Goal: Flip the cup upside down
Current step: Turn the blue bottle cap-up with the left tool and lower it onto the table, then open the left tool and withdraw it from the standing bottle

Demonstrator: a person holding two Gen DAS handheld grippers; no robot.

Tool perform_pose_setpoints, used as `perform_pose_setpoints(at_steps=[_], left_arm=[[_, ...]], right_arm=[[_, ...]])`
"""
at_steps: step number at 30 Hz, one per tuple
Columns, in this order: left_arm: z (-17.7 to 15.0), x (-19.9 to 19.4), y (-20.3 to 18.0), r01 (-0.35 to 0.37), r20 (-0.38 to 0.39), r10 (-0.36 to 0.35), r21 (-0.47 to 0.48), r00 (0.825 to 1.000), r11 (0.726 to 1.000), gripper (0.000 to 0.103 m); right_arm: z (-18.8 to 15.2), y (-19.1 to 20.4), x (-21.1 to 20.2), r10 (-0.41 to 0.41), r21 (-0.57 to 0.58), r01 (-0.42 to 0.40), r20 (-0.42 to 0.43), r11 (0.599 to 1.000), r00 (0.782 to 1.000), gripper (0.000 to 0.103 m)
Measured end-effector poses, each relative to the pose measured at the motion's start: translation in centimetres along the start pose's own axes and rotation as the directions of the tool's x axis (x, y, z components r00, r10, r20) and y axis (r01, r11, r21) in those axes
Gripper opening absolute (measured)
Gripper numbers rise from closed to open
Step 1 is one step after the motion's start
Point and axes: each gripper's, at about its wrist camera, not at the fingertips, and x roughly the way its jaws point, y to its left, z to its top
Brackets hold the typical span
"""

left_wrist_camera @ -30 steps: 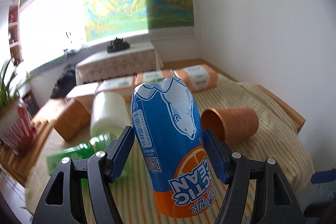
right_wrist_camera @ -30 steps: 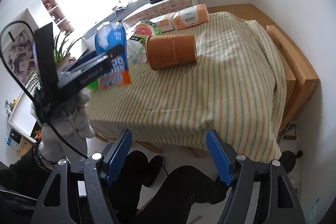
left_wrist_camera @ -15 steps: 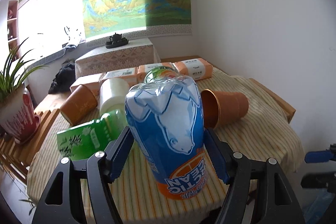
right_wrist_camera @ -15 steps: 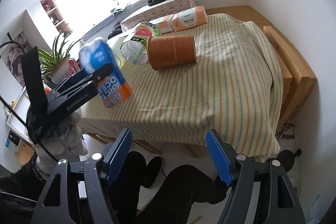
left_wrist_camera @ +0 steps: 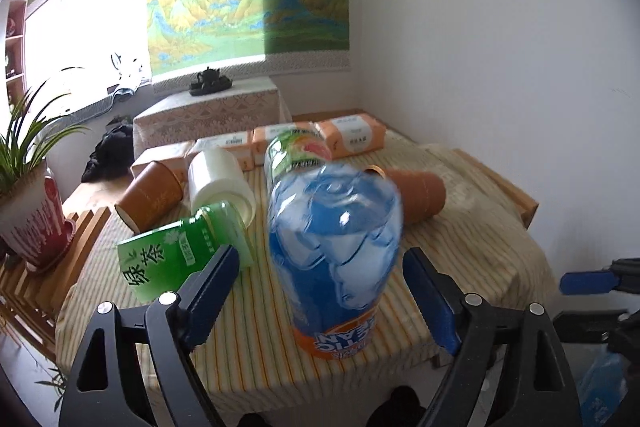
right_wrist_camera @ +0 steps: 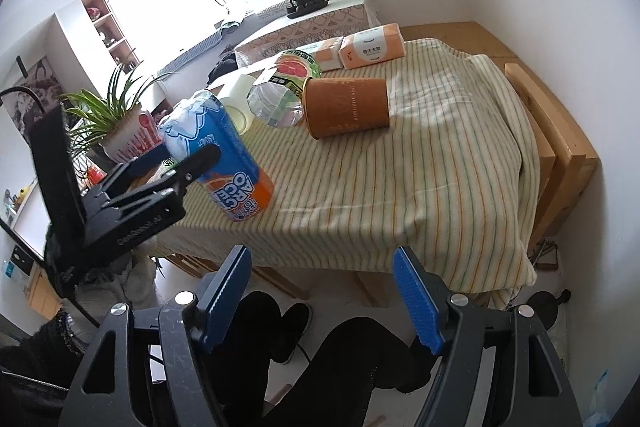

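Observation:
The cup (left_wrist_camera: 334,267), a blue and orange cut-off drink bottle with a polar bear print, stands on the striped cloth (left_wrist_camera: 460,235) near the table's front edge. Its orange end is down and its lettering reads upside down. My left gripper (left_wrist_camera: 322,267) straddles it with both fingers a little apart from its sides, so it is open. The right wrist view shows the same cup (right_wrist_camera: 236,163) leaning slightly, between the fingers of the left gripper (right_wrist_camera: 188,155). My right gripper (right_wrist_camera: 320,267) hangs open in front of the table with nothing in it.
A brown paper cup (right_wrist_camera: 346,107) lies on its side mid-table. Further left lie a green tea container (left_wrist_camera: 180,255), a white cup (left_wrist_camera: 220,179) and another brown cup (left_wrist_camera: 150,195). Tissue packs (left_wrist_camera: 352,135) line the back. A potted plant (left_wrist_camera: 32,219) stands left. A person's legs (right_wrist_camera: 360,355) are below.
The left gripper brought the cup down from the air onto the cloth near the front edge, and its fingers spread off the cup. The right gripper stayed nearly still.

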Motion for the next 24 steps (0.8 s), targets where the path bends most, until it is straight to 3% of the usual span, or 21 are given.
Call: perform_pose_setpoints(at_steps=[1, 6, 8, 14, 19, 24], left_arm=[[0.1, -0.3, 0.0, 0.002, 0.004, -0.002, -0.001, 1.000, 1.000, 0.094], [-0.3, -2.2, 0.6, 0.018, 0.000, -0.018, -0.012, 1.000, 1.000, 0.095], [-0.4, -3.4, 1.2, 0.012, 0.012, -0.011, -0.031, 1.000, 0.999, 0.095], [-0.2, -8.3, 3.8, -0.030, 0.065, 0.036, -0.092, 0.997, 0.995, 0.097], [0.1, -11.7, 6.6, -0.080, 0.079, 0.093, -0.155, 0.993, 0.985, 0.100], [0.1, -14.6, 8.1, -0.147, 0.110, 0.164, -0.150, 0.980, 0.978, 0.102]], right_arm=[[0.0, 0.2, -0.1, -0.001, -0.002, 0.001, 0.003, 1.000, 1.000, 0.070], [-0.3, 1.7, -0.9, -0.060, -0.028, 0.062, 0.071, 0.998, 0.996, 0.070], [-0.6, 2.9, -1.4, -0.139, -0.055, 0.148, 0.139, 0.988, 0.981, 0.070], [-0.6, 5.9, -2.7, -0.223, -0.069, 0.251, 0.274, 0.966, 0.935, 0.078], [-0.6, 8.5, -3.8, -0.236, -0.071, 0.282, 0.376, 0.957, 0.896, 0.086], [-1.1, 10.6, -4.3, -0.230, -0.086, 0.291, 0.421, 0.953, 0.878, 0.087]])
